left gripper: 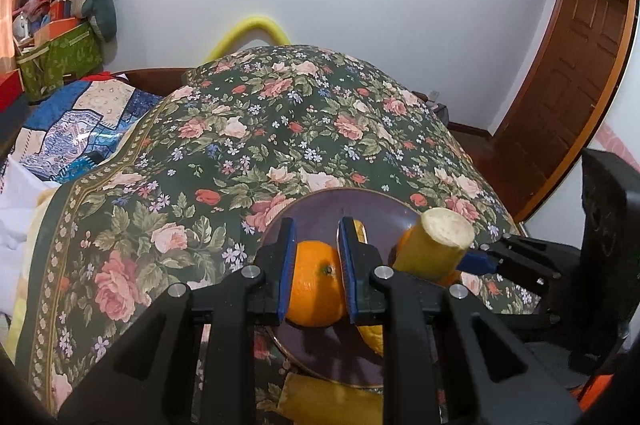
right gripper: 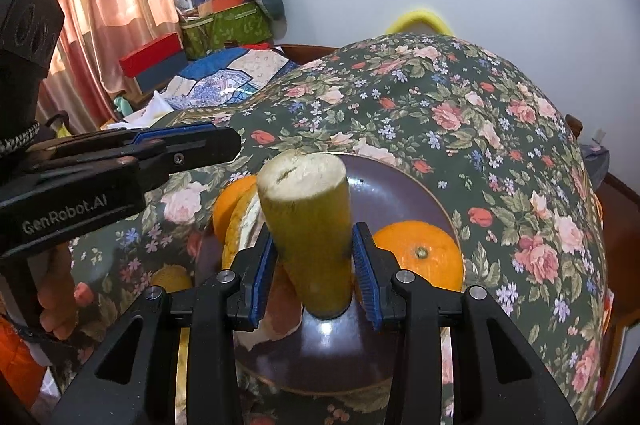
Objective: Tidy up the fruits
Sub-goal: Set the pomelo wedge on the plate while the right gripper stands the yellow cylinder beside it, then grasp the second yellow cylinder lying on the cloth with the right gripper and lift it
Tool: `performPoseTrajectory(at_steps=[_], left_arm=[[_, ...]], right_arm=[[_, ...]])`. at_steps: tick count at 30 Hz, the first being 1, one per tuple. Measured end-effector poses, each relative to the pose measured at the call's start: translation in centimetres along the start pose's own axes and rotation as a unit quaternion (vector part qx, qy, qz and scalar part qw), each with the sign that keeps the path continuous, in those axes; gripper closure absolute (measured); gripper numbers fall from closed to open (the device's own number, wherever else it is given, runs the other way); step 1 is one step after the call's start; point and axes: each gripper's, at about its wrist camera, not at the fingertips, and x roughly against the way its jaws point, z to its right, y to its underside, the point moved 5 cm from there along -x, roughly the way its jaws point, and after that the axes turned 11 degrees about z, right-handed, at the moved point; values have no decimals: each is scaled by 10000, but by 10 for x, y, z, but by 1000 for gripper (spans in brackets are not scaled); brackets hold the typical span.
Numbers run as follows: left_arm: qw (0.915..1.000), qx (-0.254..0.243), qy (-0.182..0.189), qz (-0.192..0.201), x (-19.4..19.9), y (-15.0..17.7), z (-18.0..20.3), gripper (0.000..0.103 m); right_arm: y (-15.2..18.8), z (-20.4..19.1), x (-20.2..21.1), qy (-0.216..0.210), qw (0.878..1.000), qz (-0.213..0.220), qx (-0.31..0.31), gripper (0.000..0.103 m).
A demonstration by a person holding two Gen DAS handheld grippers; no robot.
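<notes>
Right wrist view shows the cut yellow-green stalk (right gripper: 310, 225) at the centre of the frame, standing nearly upright with its pale cut face on top, clenched between the blue pads of the right gripper (right gripper: 316, 265) and resting on, or just above, the dark plate (right gripper: 400, 189). To its right on the plate lies a whole orange (right gripper: 420, 257); to its left sit a second orange and a pale curved wedge of fruit. In the left wrist view, lower centre, the left gripper (left gripper: 316, 265) grasps that second orange (left gripper: 314, 285) over the plate, its jaws pressed against both sides. A small yellow fruit (right gripper: 172, 279) lies on the flowered cloth (right gripper: 440, 105) at the lower left, off the plate. As a judgement, most of the fruit is already gathered on the plate; what remains is to let go of the two held pieces and perhaps bring in the stray yellow one.
</notes>
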Motion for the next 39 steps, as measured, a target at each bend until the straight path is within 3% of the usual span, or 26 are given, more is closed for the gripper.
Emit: performPoseTrajectory(at_steps=[2, 14, 22, 32, 34, 36, 39], left_arm=[[10000, -27, -12, -3, 4, 1, 2, 83], [9999, -37, -85, -42, 43, 9, 5, 80], [9998, -139, -67, -106, 63, 23, 13, 79], [9991, -24, -93, -425, 79, 57, 17, 71], [9987, -58, -137, -489, 82, 65, 18, 67], [9985, -65, -183, -503, 86, 70, 17, 56], [9983, -110, -242, -513, 92, 78, 15, 54]], right_arm=[[-1, 0, 5, 7, 10000, 59, -40, 61], [-4, -16, 43, 45, 9995, 300, 52, 58], [14, -14, 51, -14, 9997, 164, -170, 58], [43, -28, 74, -135, 9996, -22, -250, 58], [49, -32, 75, -191, 9995, -87, -251, 58], [54, -37, 75, -220, 9994, -128, -243, 58], [61, -43, 71, -282, 9991, -212, -245, 58]])
